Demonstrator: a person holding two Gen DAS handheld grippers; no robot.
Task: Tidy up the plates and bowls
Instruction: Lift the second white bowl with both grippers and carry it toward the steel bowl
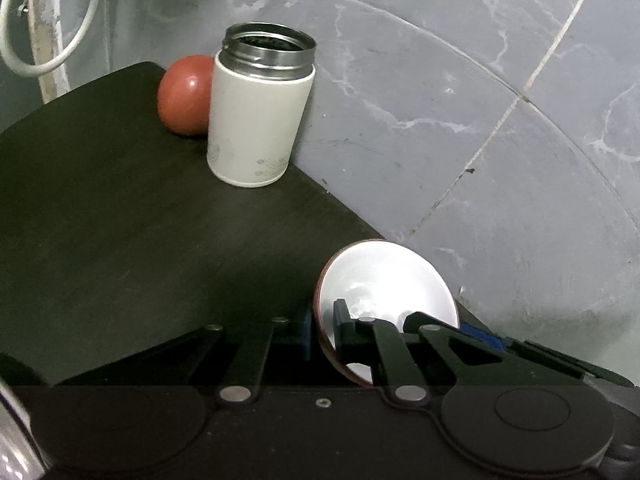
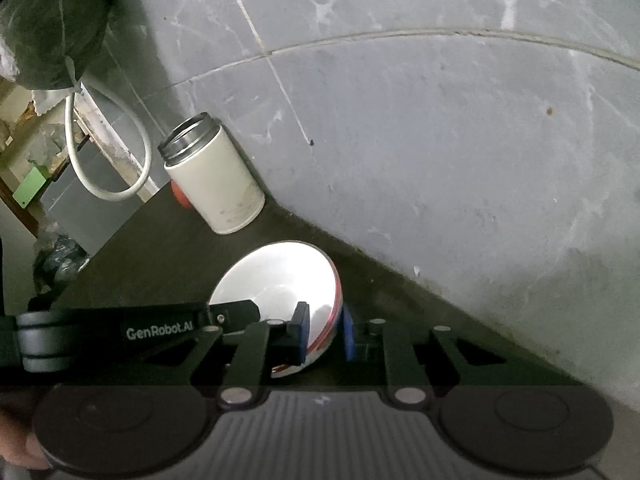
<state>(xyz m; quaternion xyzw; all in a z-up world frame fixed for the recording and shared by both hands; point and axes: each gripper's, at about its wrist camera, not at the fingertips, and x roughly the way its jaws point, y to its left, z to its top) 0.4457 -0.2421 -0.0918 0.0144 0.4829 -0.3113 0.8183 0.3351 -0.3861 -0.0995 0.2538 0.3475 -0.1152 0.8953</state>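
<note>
A bowl (image 1: 384,280), white and glossy inside with a red outside, is tilted on its side just above the dark table (image 1: 120,220). My left gripper (image 1: 324,328) is shut on its rim, one blue pad inside and one outside. In the right wrist view the same bowl (image 2: 280,280) sits in my right gripper (image 2: 325,330), also shut on the rim. The left gripper's finger (image 2: 236,312) reaches into the bowl from the left. A second red bowl (image 1: 184,96) lies at the far table corner, mostly hidden behind a canister.
A white lidless canister (image 1: 260,120) with a steel threaded mouth stands at the table's back edge against the grey marbled tile wall (image 1: 480,120). A white cable (image 1: 52,40) loops past the far left corner. A dark bag (image 2: 52,20) hangs upper left.
</note>
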